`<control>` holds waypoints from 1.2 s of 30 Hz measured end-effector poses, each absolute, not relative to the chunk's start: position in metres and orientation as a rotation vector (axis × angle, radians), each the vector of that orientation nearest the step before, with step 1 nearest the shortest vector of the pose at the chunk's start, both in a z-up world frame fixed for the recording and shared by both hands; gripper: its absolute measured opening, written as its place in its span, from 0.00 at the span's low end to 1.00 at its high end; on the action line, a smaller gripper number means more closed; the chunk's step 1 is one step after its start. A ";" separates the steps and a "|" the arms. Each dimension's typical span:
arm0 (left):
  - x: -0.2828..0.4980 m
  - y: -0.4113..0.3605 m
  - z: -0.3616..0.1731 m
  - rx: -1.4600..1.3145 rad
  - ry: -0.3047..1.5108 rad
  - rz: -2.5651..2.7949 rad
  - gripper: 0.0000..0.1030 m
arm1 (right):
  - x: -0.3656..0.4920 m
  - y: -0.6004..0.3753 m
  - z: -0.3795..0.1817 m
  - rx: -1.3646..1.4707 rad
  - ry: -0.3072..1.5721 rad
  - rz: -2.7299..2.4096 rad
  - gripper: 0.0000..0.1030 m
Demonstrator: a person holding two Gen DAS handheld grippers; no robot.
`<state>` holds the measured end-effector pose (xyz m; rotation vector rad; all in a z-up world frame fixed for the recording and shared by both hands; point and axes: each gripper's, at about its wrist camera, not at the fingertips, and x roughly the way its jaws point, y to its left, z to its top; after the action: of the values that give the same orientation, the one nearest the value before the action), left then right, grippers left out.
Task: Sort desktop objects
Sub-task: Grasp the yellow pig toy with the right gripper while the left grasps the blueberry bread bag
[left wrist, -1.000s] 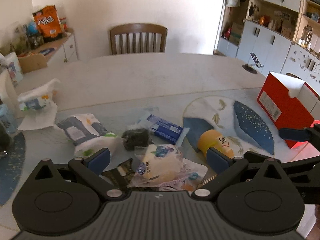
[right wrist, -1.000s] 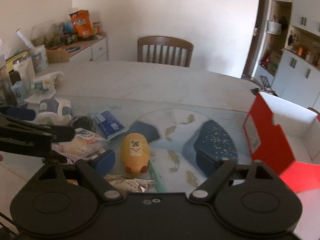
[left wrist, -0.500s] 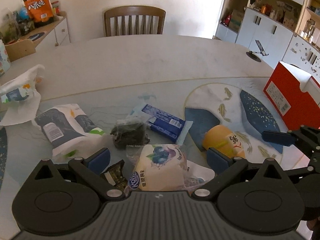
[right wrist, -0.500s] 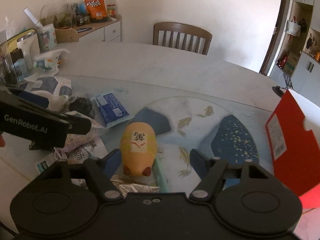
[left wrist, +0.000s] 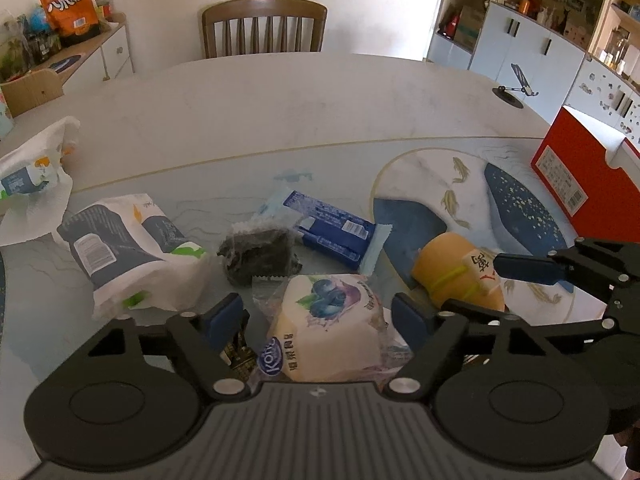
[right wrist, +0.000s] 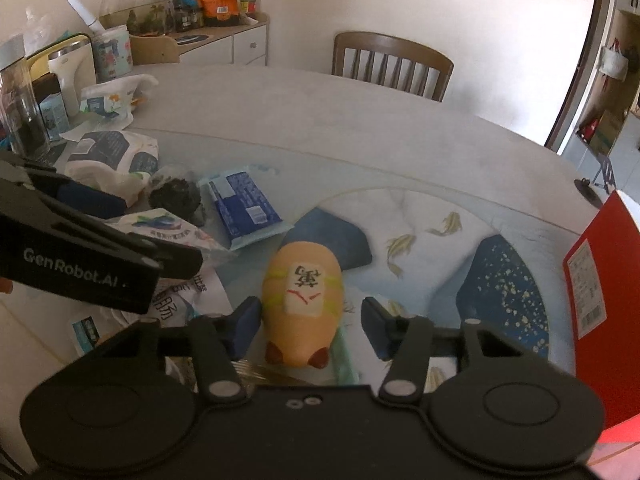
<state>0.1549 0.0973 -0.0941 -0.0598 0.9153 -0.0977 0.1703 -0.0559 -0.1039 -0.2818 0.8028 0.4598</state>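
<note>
Broadly, a round dining table (left wrist: pixel 320 100) with a fish-patterned glass mat is seen, and a red cardboard box (left wrist: pixel 580 184) stands at its right edge. A paper-towel pack (left wrist: pixel 120 248) lies to the left, a blue wafer packet (left wrist: pixel 332 232) mid-table. The left gripper (left wrist: pixel 320 316) is held wide open around a blueberry bread packet (left wrist: pixel 324 332), neither pad seen to touch it. The right gripper (right wrist: pixel 308 322) is spread open around a yellow-orange plush toy (right wrist: pixel 302 300) lying on the mat; its left pad is just beside the toy, and nothing is gripped.
</note>
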 end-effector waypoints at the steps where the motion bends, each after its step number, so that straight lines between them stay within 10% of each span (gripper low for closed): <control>1: 0.155 0.097 -0.094 -0.055 0.914 -0.098 0.72 | 0.170 -0.055 -0.104 -0.280 0.804 0.461 0.48; 16: 0.152 0.098 -0.089 -0.068 0.903 -0.114 0.48 | 0.172 -0.055 -0.100 -0.235 0.819 0.445 0.39; 36: 0.125 0.084 -0.050 -0.095 0.832 -0.141 0.47 | 0.155 -0.081 -0.067 -0.139 0.787 0.429 0.38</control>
<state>0.1249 0.0843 -0.0500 -0.0946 0.8322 -0.1405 0.1546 -0.0806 -0.0667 -0.1394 0.7866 0.4291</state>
